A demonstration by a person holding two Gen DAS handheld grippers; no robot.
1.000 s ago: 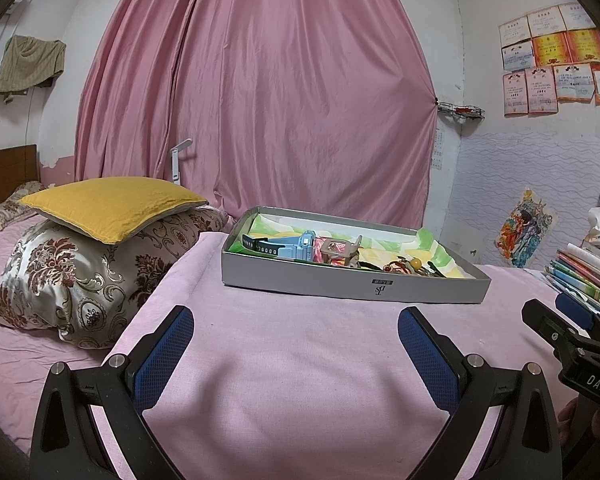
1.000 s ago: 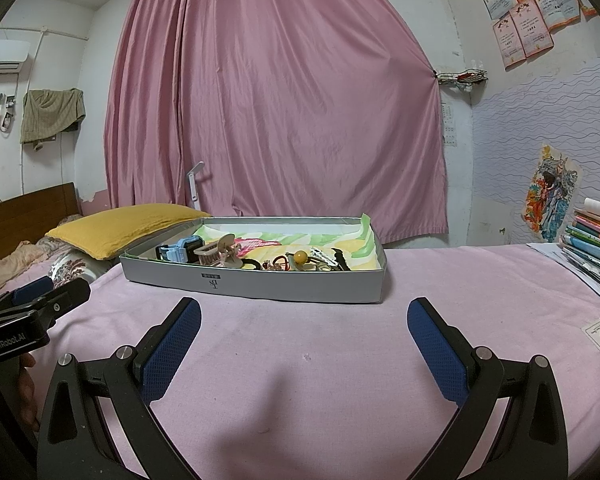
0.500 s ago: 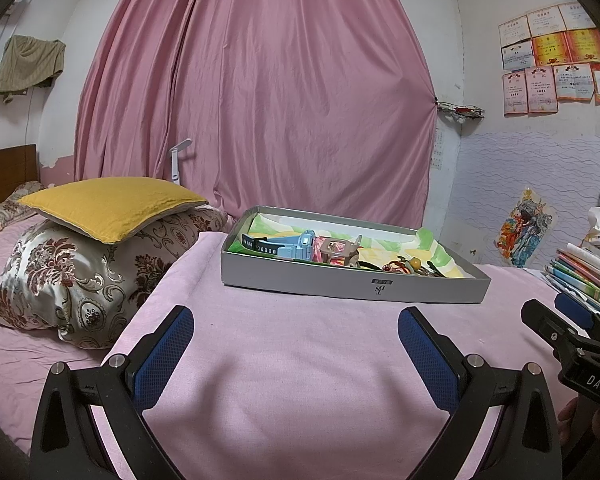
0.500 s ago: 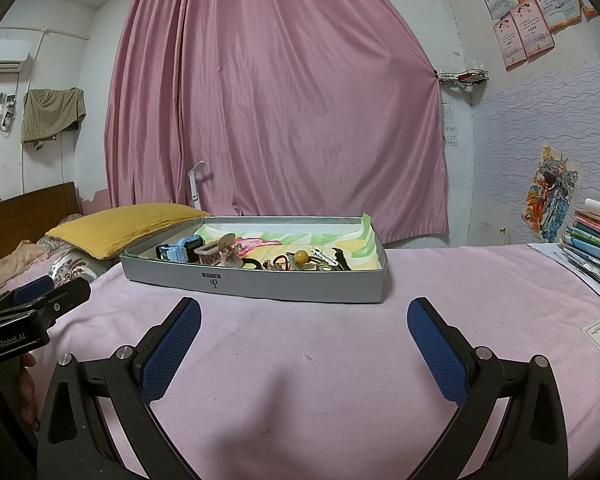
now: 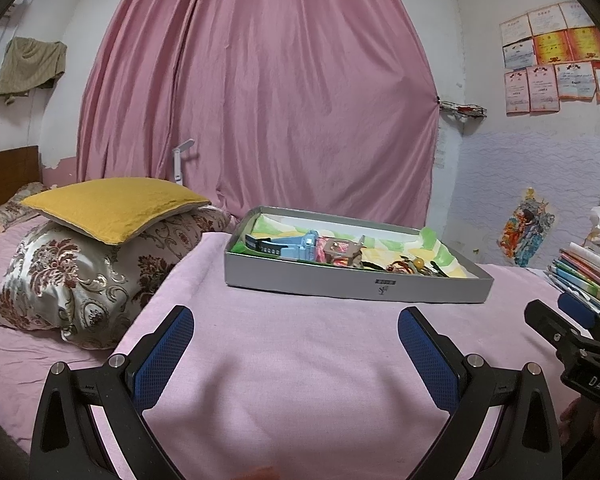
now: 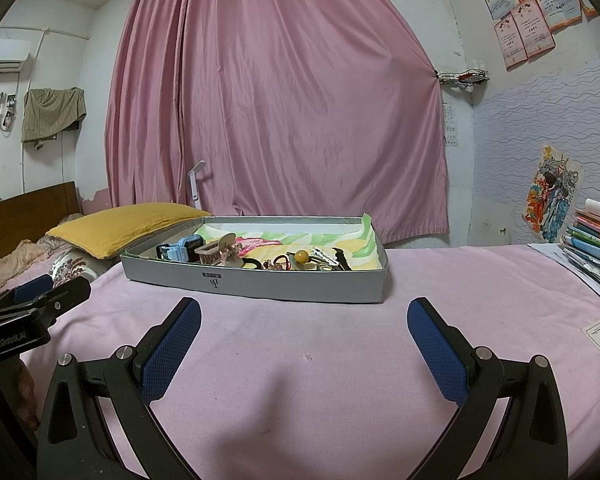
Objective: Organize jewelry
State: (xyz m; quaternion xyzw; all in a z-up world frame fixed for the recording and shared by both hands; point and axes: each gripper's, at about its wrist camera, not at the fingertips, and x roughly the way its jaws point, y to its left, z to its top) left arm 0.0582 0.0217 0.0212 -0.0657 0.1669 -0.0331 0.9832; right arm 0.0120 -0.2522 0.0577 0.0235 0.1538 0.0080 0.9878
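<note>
Bed [image 5: 300, 360] under pink woven sheet, pink curtain [image 5: 280, 100] behind; flat grey cardboard tray [image 6: 300, 286] at 12 o'clock holds blue watch [image 6: 180, 249], hair clip [image 6: 220, 252], amber bead [image 6: 301, 256]; left gripper [image 5: 296, 332] and right gripper [image 6: 304, 326] level above sheet, fingers spread wide, empty.

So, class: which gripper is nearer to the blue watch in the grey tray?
Left, narrowly. The left gripper hovers open almost straight before the blue watch; the right gripper, also open, faces the grey tray further right.
</note>
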